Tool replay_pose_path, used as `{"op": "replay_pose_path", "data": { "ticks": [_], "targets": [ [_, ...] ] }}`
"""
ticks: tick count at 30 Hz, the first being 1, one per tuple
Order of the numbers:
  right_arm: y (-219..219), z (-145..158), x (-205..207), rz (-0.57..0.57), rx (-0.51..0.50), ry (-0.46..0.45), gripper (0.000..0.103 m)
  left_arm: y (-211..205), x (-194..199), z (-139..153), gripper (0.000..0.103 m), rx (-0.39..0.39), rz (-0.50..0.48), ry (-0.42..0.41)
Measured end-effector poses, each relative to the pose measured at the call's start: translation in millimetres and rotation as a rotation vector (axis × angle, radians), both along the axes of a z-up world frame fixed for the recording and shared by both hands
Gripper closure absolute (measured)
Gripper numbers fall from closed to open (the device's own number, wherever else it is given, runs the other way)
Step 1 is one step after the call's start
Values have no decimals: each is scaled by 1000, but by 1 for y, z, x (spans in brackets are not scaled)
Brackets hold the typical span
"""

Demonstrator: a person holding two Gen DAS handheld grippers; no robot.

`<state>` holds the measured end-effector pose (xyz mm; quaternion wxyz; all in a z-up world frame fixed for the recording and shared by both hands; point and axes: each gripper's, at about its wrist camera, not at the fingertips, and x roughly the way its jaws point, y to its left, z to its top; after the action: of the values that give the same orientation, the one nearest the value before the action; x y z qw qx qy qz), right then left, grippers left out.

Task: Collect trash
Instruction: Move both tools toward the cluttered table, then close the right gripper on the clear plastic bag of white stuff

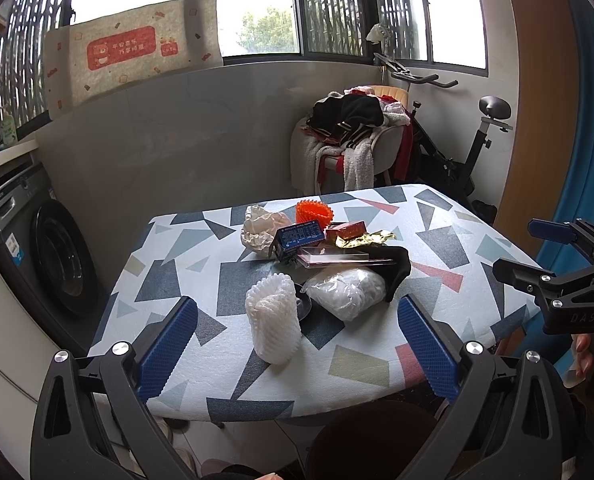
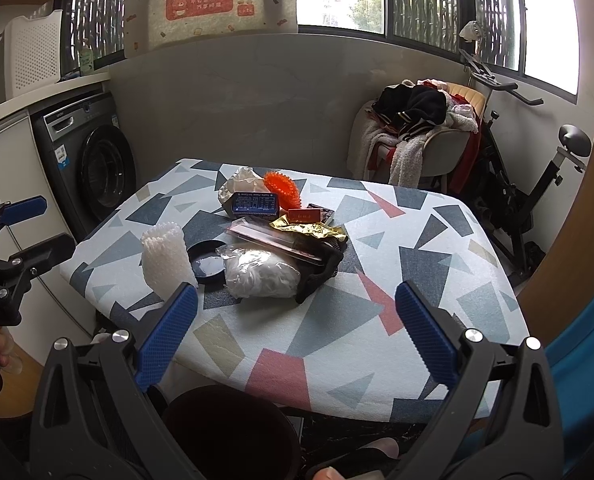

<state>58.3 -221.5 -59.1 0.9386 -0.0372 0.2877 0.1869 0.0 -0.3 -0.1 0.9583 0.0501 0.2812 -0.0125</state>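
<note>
A pile of trash lies on the patterned table (image 1: 257,392): a white foam fruit net (image 1: 273,320), a clear bag of white stuff (image 1: 347,290), a blue box (image 1: 299,238), an orange net cup (image 1: 314,213), a red box (image 1: 347,230), gold foil (image 1: 367,239), crumpled paper (image 1: 259,226) and a black sock (image 1: 399,270). A dark bin (image 2: 233,432) stands below the table's near edge. My left gripper (image 1: 297,344) is open and empty, just short of the foam net. My right gripper (image 2: 297,340) is open and empty over the table's near part.
A washing machine (image 2: 93,160) stands left of the table. A chair heaped with clothes (image 2: 417,132) and an exercise bike (image 2: 537,184) stand behind. A black dish (image 2: 205,261) and a clear flat case (image 2: 273,238) lie in the pile.
</note>
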Motion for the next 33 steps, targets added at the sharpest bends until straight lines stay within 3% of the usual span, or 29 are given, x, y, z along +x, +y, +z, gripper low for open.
{"op": "replay_pose_path", "data": {
  "ticks": [5, 10, 17, 21, 25, 27, 33],
  "targets": [
    [-4, -6, -2, -3, -5, 2, 6, 1, 0, 1, 5, -1, 1, -6],
    [-1, -13, 3, -13, -4, 7, 6, 23, -2, 3, 5, -147, -51, -13],
    [-3, -31, 5, -9, 13, 20, 6, 45, 4, -15, 5, -89, 33, -62],
    [6, -46, 9, 34, 32, 50, 6, 68, 12, -36, 5, -137, 73, -13],
    [15, -62, 17, 69, 3, 112, 6, 82, 17, -53, 5, -169, 95, 19],
    [18, -69, 19, 50, -33, 96, 6, 86, 20, -60, 5, -165, 127, 32],
    [20, -94, 43, 31, -76, 127, 6, 96, 28, -76, 5, -179, 159, 13]
  ]
}}
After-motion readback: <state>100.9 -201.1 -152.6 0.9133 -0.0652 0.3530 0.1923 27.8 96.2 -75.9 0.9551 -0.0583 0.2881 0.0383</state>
